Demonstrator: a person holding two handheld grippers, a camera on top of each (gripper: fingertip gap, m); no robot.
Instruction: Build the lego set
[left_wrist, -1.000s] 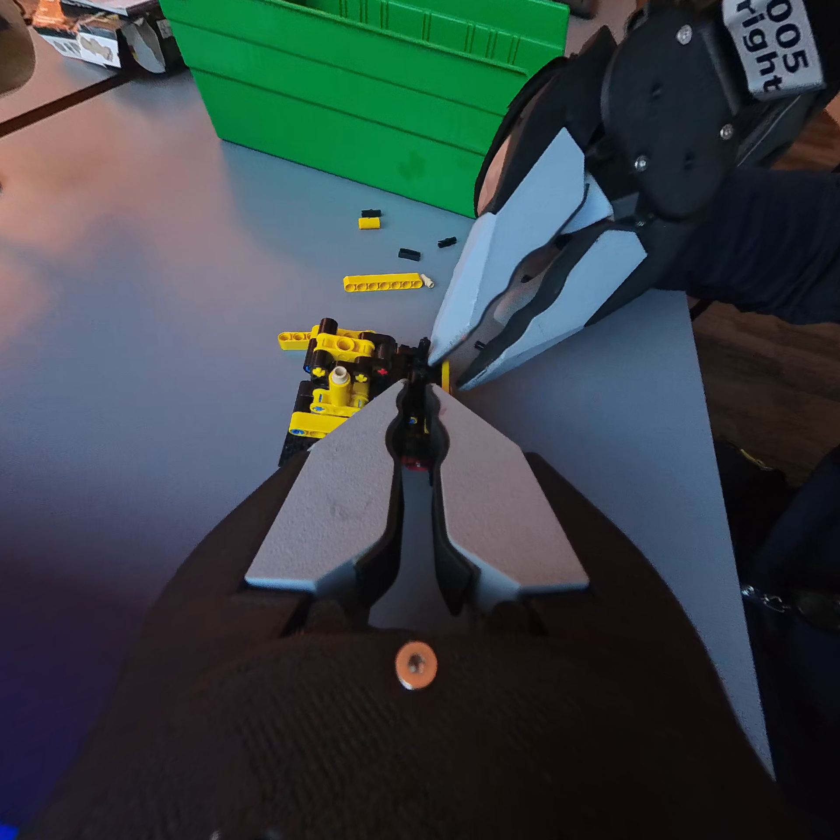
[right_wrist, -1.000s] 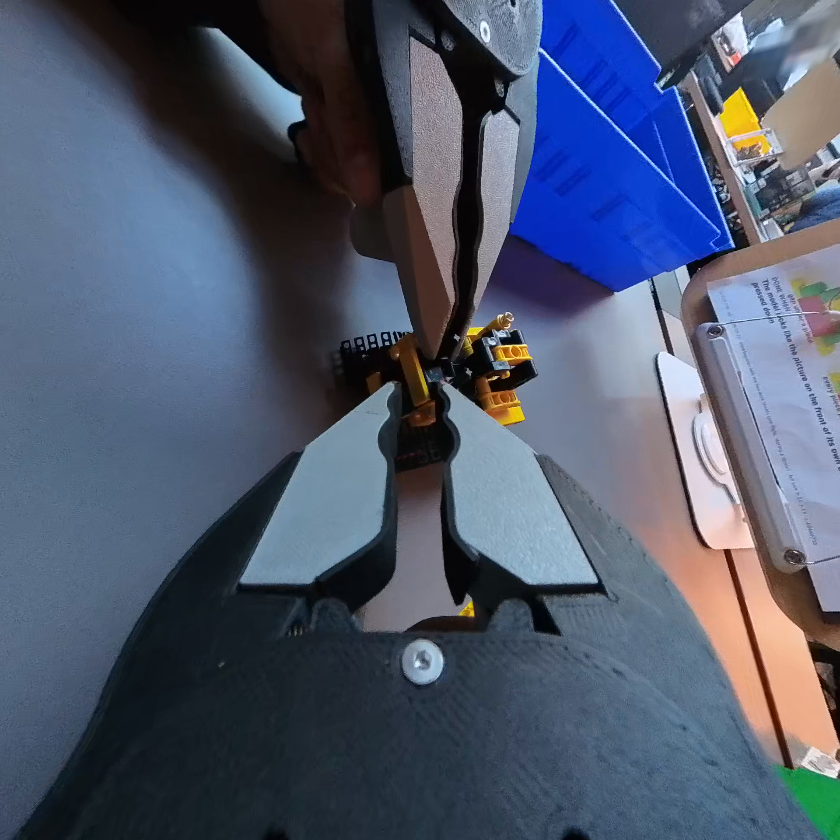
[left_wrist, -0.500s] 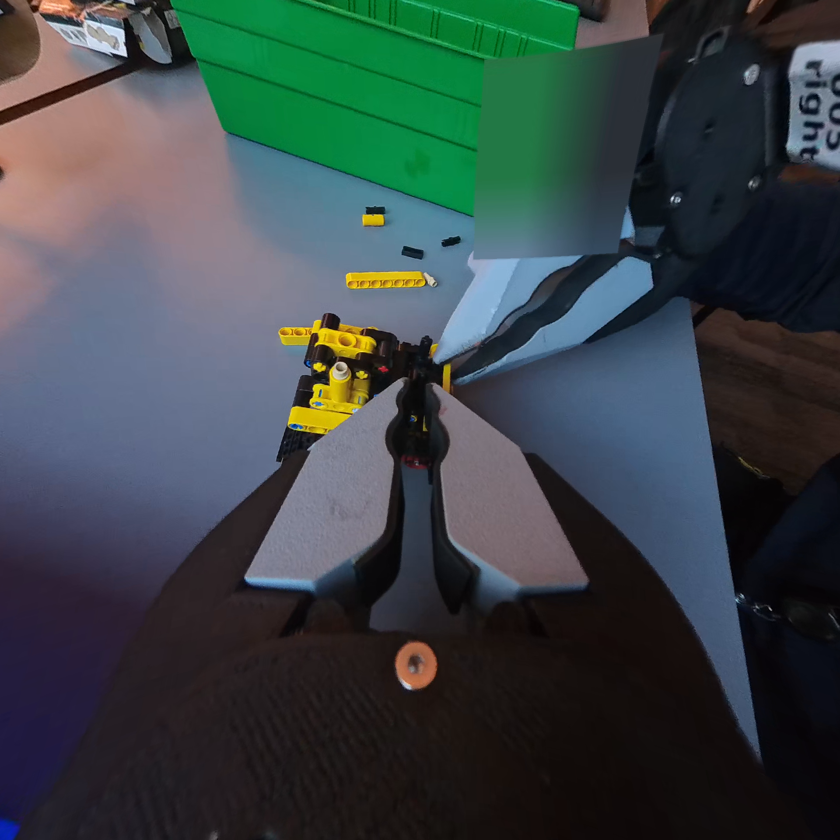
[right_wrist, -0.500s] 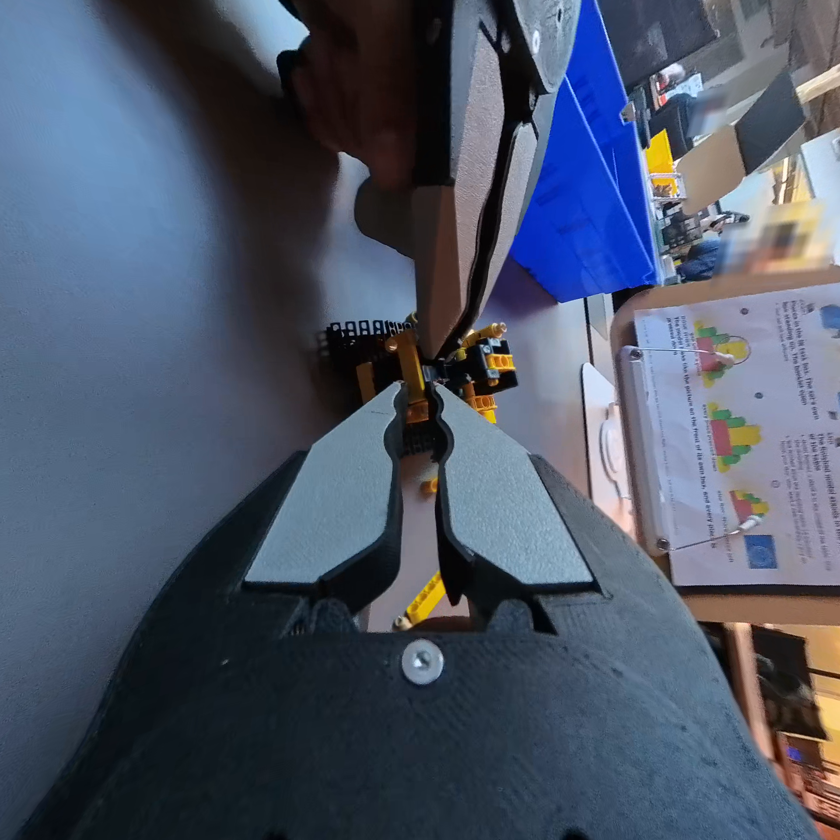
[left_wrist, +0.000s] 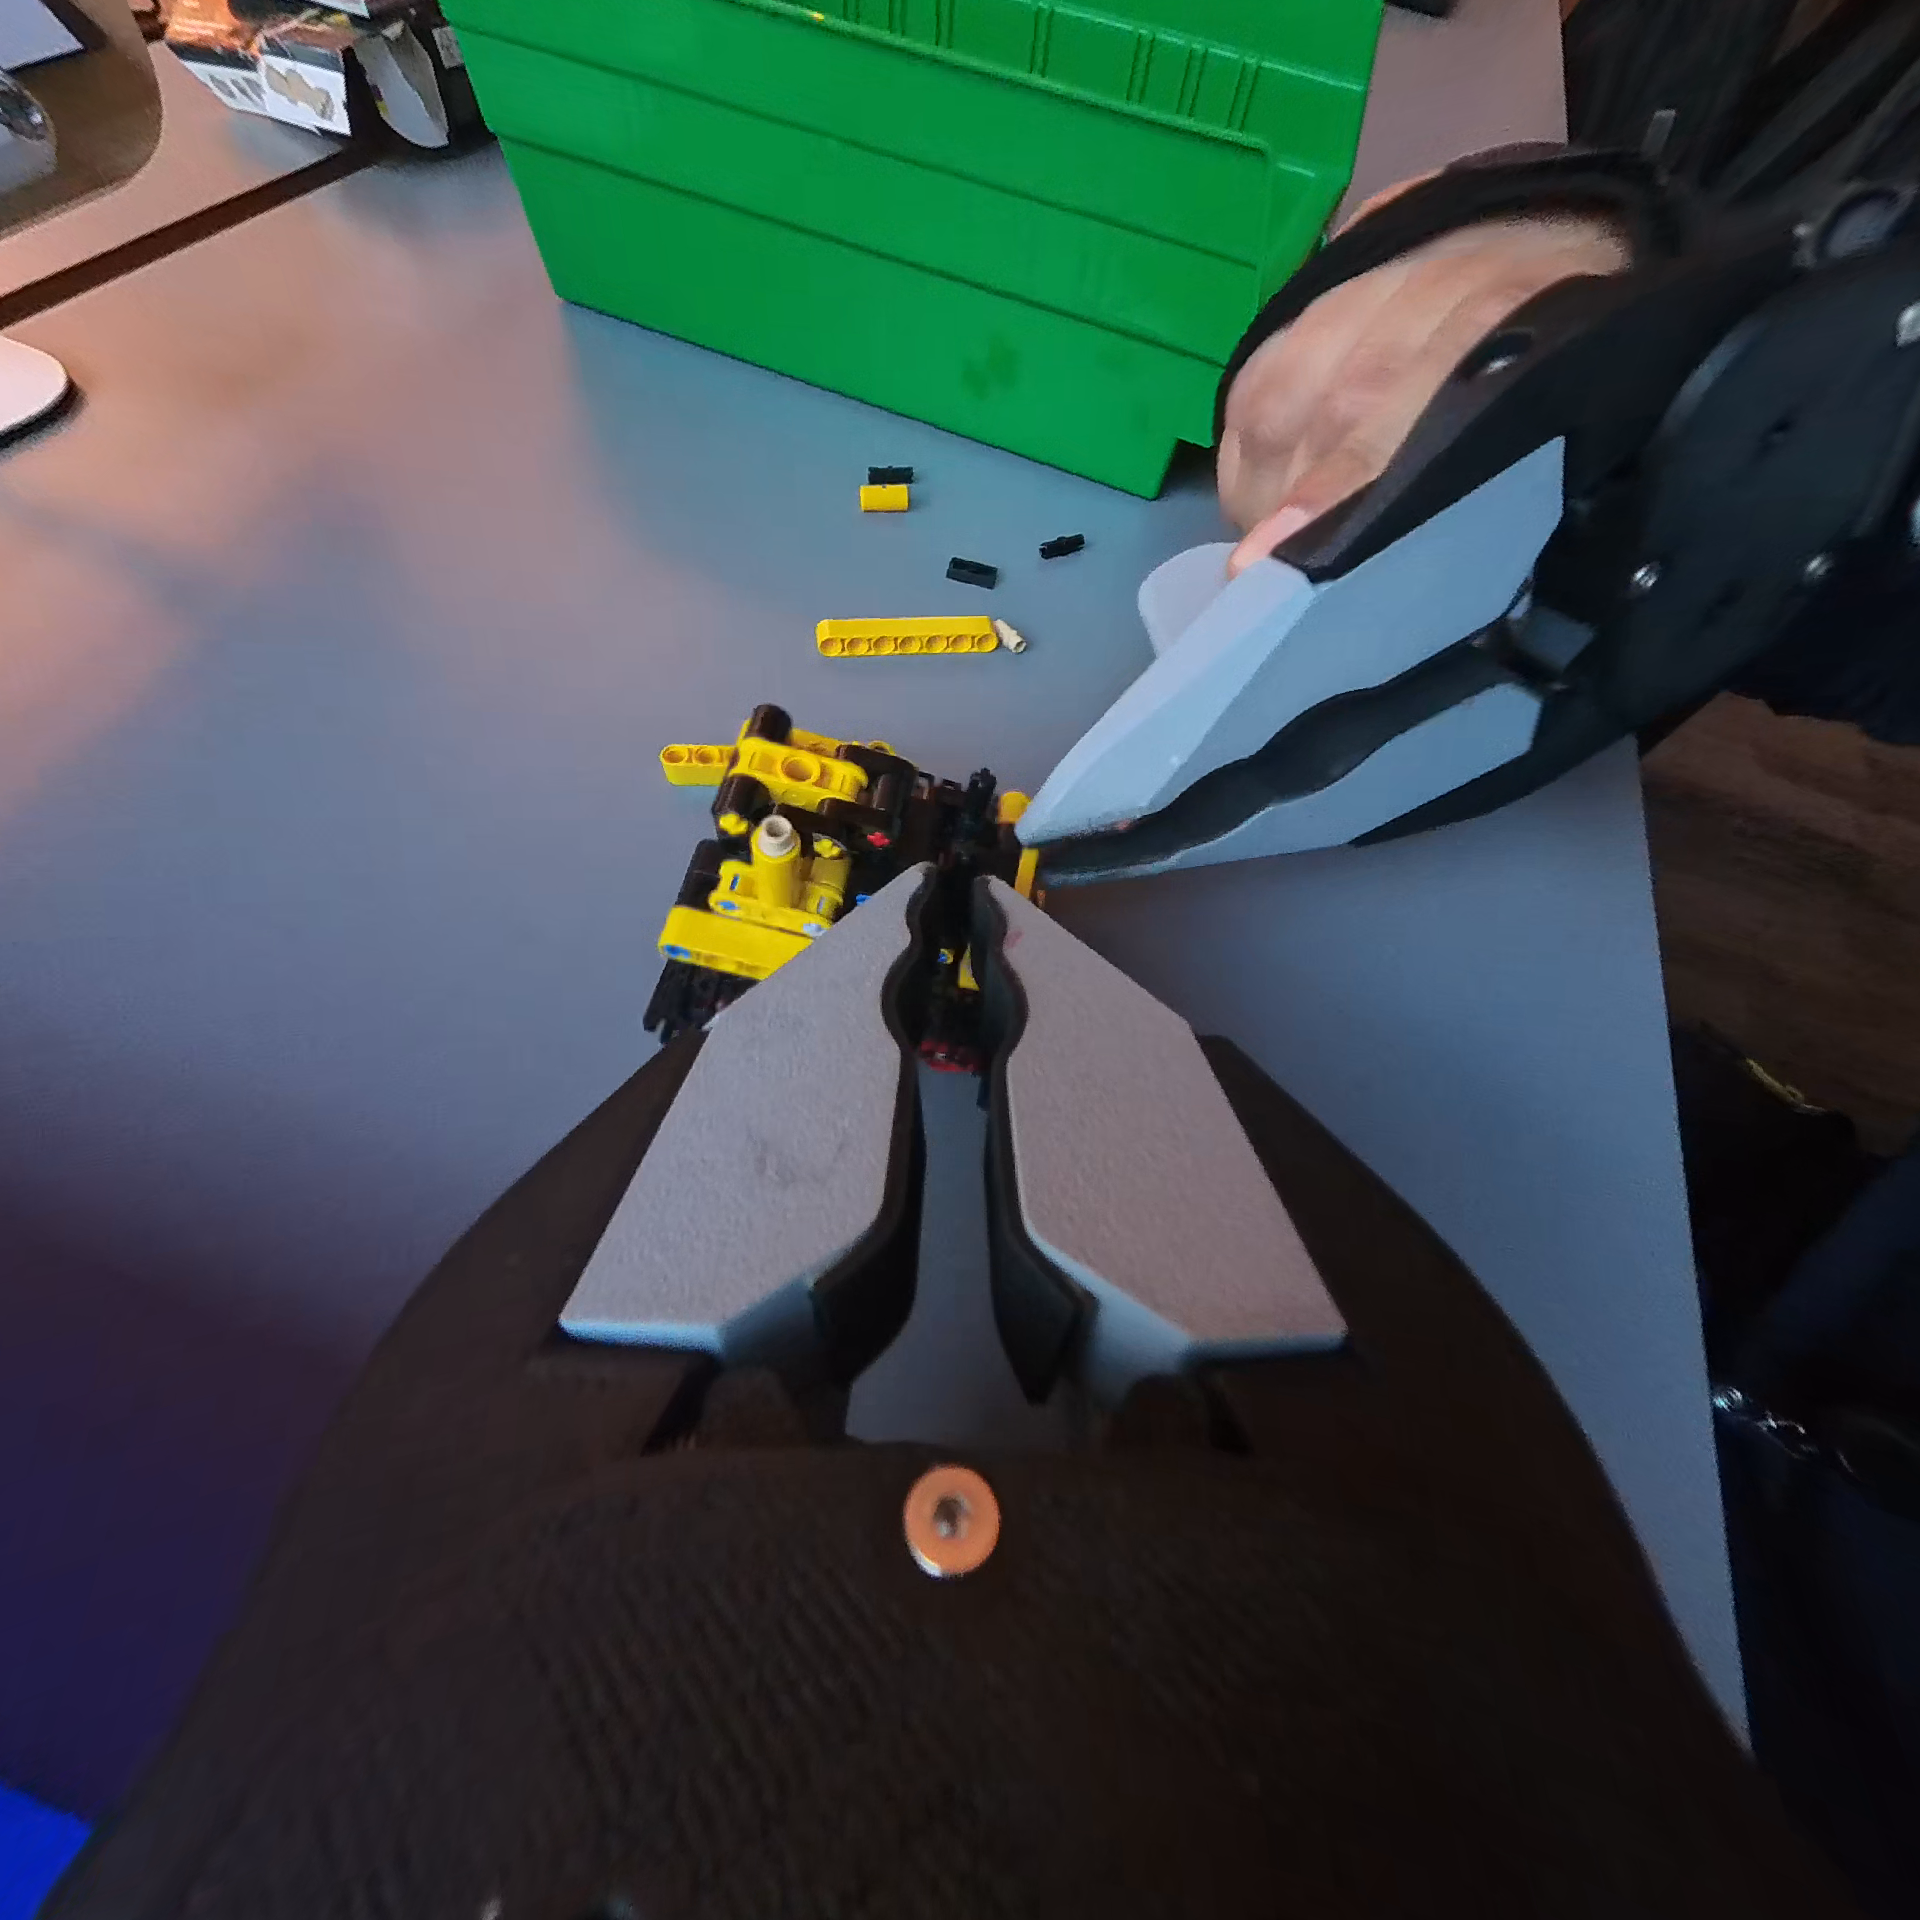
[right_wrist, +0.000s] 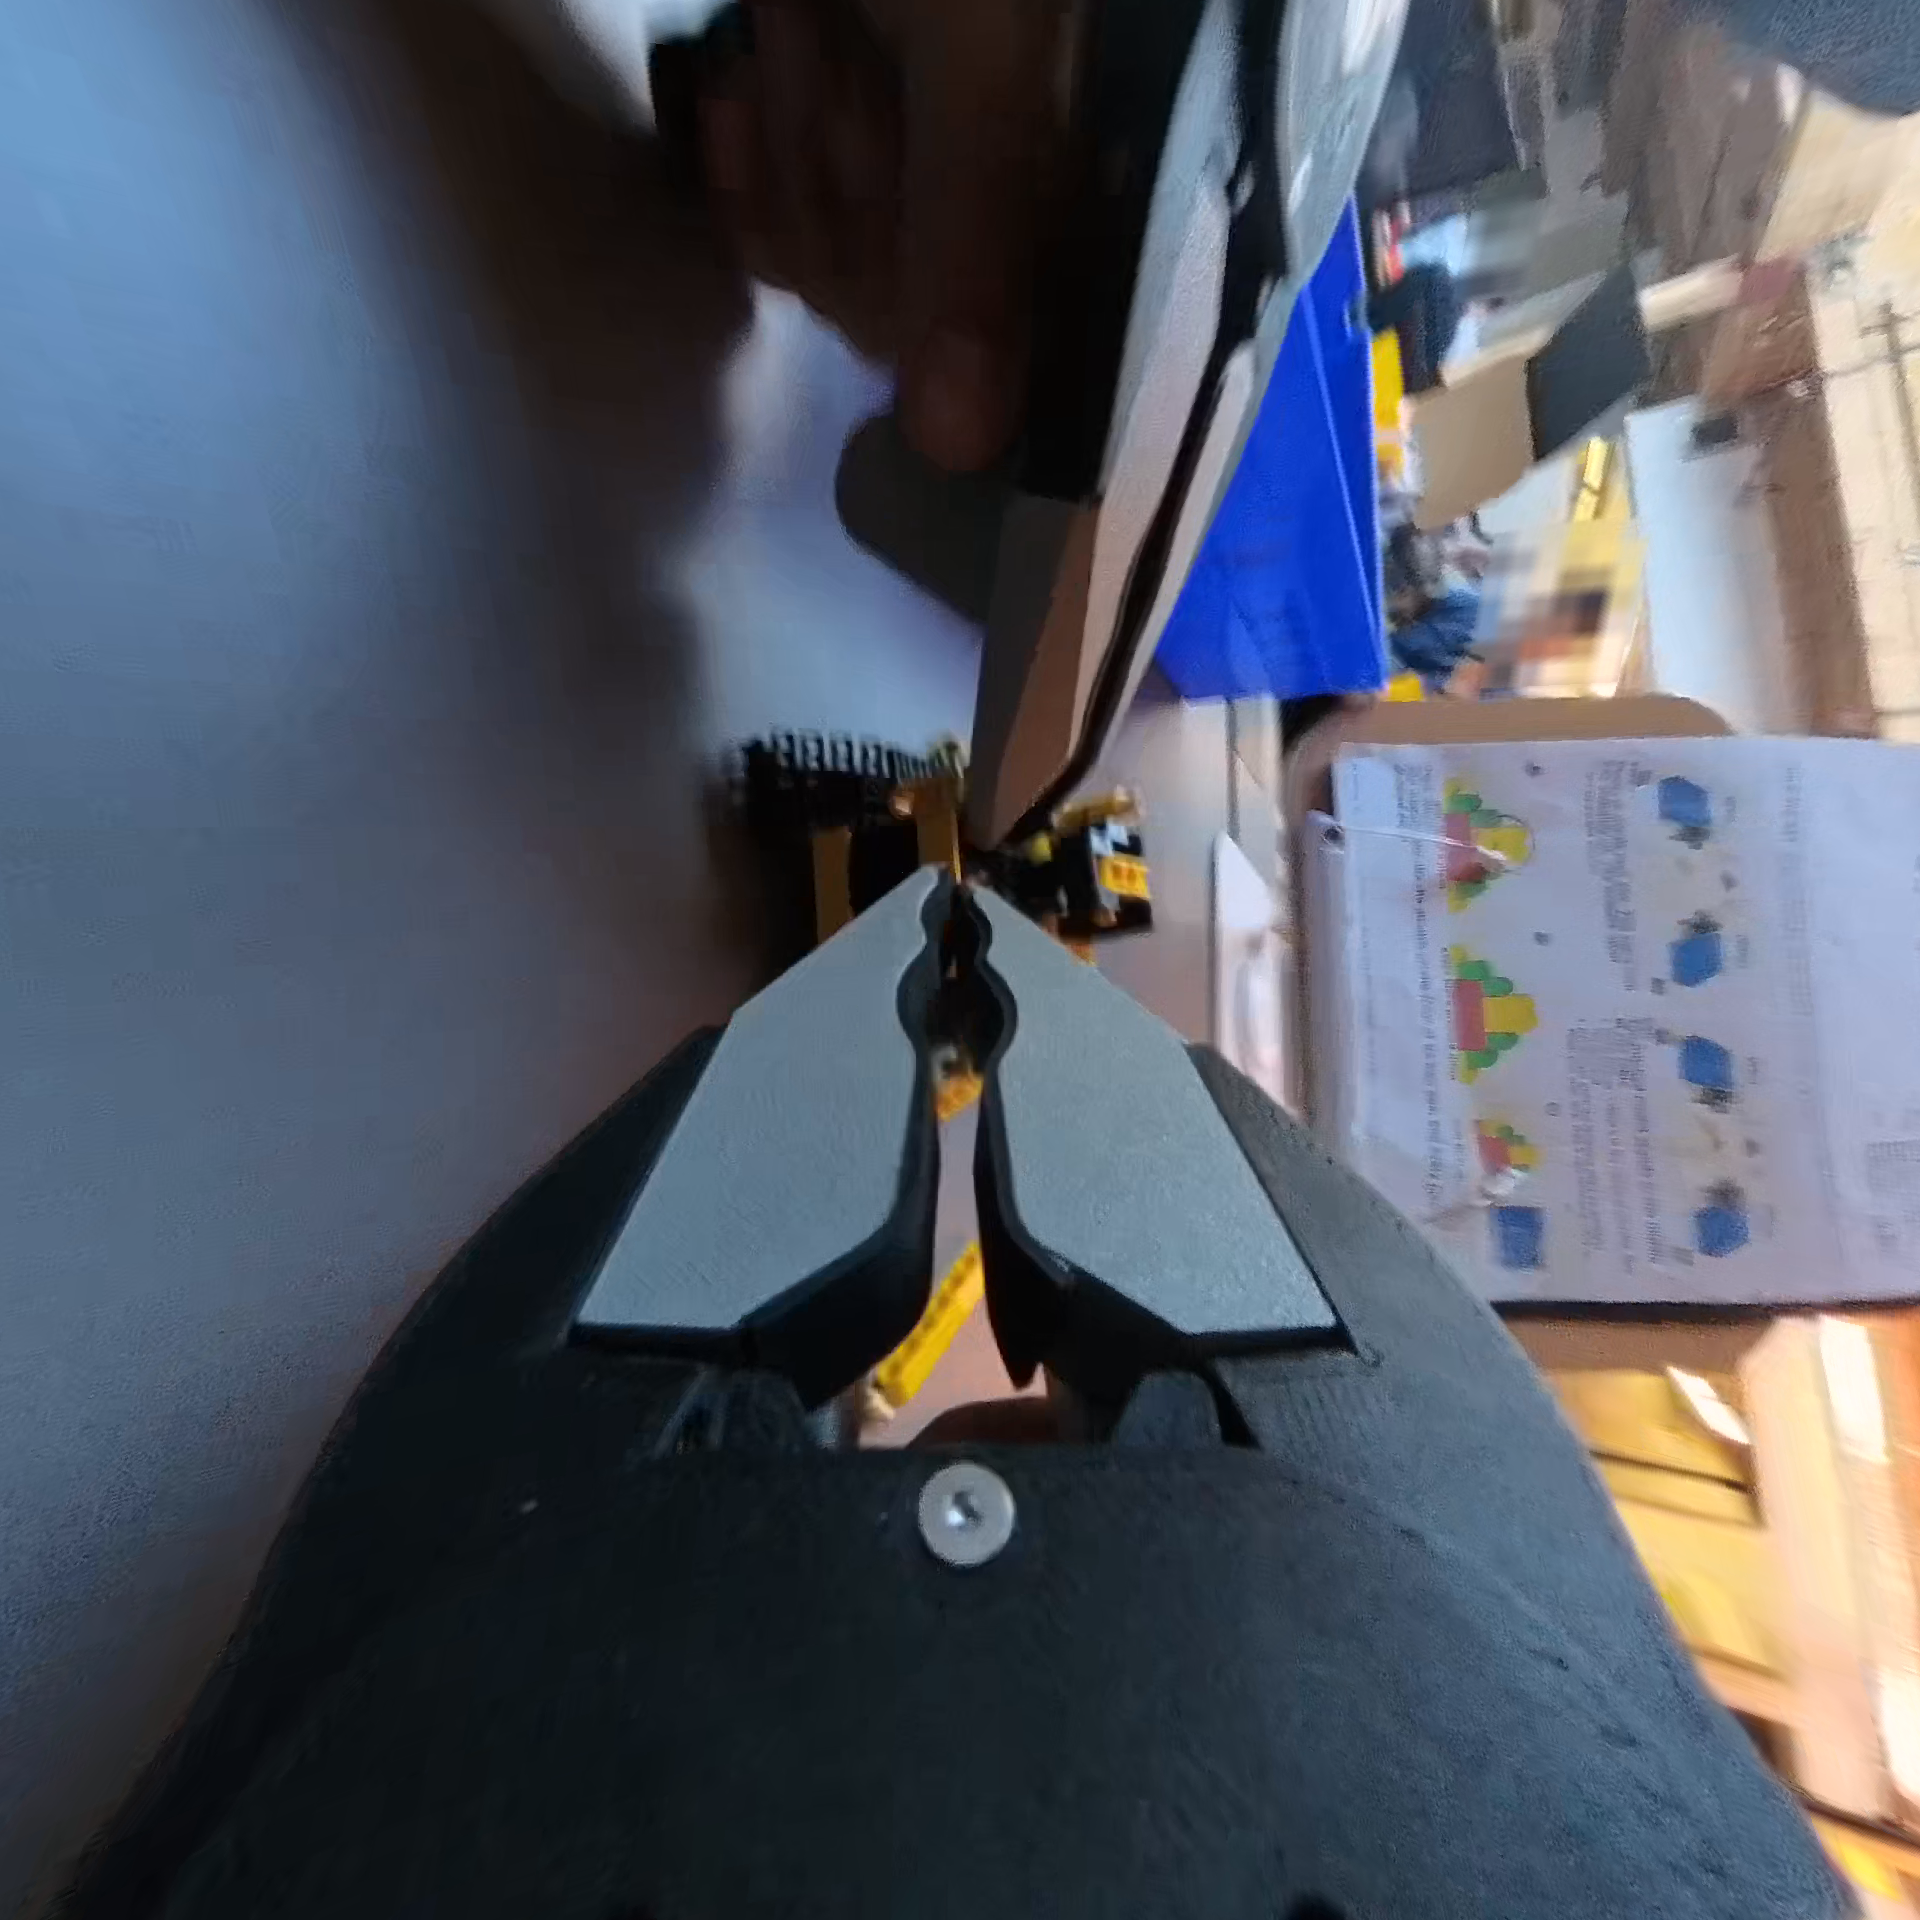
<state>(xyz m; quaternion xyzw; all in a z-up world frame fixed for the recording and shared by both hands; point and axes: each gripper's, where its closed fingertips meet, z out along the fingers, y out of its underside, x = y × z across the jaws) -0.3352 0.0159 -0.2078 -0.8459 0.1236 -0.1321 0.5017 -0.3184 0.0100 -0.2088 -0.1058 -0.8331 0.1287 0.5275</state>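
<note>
A small black and yellow lego model (left_wrist: 790, 831) lies on the grey table (left_wrist: 364, 644). My left gripper (left_wrist: 951, 885) is shut on the model's near black end. My right gripper (left_wrist: 1031, 844) comes in from the right, lying low, and its tips pinch a yellow part at the same end of the model. In the right wrist view my right gripper (right_wrist: 956, 883) is shut on that yellow part, with the model (right_wrist: 852, 810) just beyond and the left gripper (right_wrist: 987, 821) reaching down from above. That view is blurred.
A yellow beam (left_wrist: 904, 636) with a tan pin, a small yellow and black piece (left_wrist: 885, 488) and two black pins (left_wrist: 971, 571) lie behind the model. A green bin (left_wrist: 935, 208) stands at the back. A blue bin (right_wrist: 1278, 520) and an instruction sheet (right_wrist: 1610, 1018) lie beyond. The grippers are tip to tip, or close to it.
My right gripper has swung down and rolled, staying pinched at the model's end; its view has turned and blurred. My left gripper and the model have stayed in place.
</note>
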